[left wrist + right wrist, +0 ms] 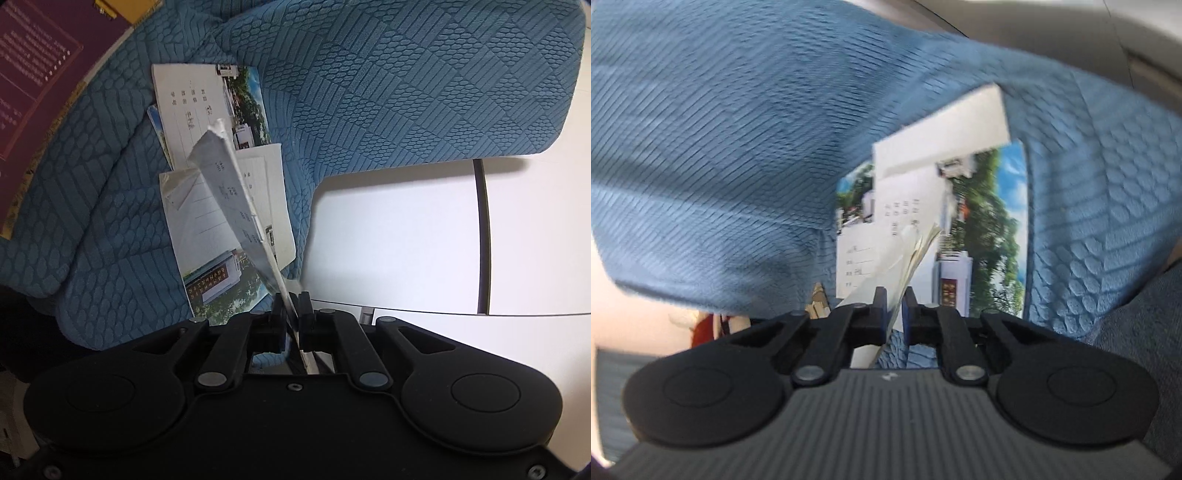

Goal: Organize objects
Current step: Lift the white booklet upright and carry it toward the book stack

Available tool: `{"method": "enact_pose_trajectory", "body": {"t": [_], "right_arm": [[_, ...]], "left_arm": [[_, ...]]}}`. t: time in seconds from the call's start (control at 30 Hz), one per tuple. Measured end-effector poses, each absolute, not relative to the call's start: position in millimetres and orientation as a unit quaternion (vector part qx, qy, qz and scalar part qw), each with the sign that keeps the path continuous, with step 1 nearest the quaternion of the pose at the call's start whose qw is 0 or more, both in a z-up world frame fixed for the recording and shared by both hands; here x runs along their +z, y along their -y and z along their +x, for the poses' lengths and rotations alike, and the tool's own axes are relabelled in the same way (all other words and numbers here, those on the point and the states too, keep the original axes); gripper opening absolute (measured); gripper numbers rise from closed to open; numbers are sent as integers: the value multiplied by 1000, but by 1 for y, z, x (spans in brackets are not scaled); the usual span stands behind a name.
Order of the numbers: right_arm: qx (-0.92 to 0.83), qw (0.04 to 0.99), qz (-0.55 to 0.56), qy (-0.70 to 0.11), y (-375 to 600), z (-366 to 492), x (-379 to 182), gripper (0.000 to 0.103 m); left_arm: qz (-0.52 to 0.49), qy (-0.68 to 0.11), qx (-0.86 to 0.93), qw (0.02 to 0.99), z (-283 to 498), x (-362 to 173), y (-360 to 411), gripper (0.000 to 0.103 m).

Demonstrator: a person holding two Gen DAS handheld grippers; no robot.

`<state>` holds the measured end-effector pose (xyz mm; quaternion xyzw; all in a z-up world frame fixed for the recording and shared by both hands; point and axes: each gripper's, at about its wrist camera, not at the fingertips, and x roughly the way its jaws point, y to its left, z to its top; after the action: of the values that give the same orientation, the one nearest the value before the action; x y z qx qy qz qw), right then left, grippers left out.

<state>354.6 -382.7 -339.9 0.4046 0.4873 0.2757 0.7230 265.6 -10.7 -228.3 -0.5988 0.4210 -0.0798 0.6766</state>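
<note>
Left gripper (290,301), at the bottom centre of its frame, has its jaws closed on a thin notebook (236,192), held edge-on and slanting up toward the frame's centre. Beneath it, several more notebooks (221,258) with photo covers lie overlapping on a blue quilted blanket (369,92). White surface (406,240) shows at right; a maroon board (33,74) sits upper left.

Right gripper (894,299), lower centre of its blurred frame, is clamped on the edge of a thin booklet (916,251). Behind it, other booklets (979,221) lie on the same blanket (738,147).
</note>
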Motion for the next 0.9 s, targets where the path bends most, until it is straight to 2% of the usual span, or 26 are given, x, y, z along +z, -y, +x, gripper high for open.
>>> {"method": "enact_pose_trajectory", "body": {"t": [0.4,0.9], "right_arm": [[312,797,303,-420,368,295,-274,6],[354,829,240,-361,307,248,-208,6]], "left_arm": [[-570,-438,-63,693,239,-200,-13,6],[-521,-416,-43,744,208,-143,-69,7]]}}
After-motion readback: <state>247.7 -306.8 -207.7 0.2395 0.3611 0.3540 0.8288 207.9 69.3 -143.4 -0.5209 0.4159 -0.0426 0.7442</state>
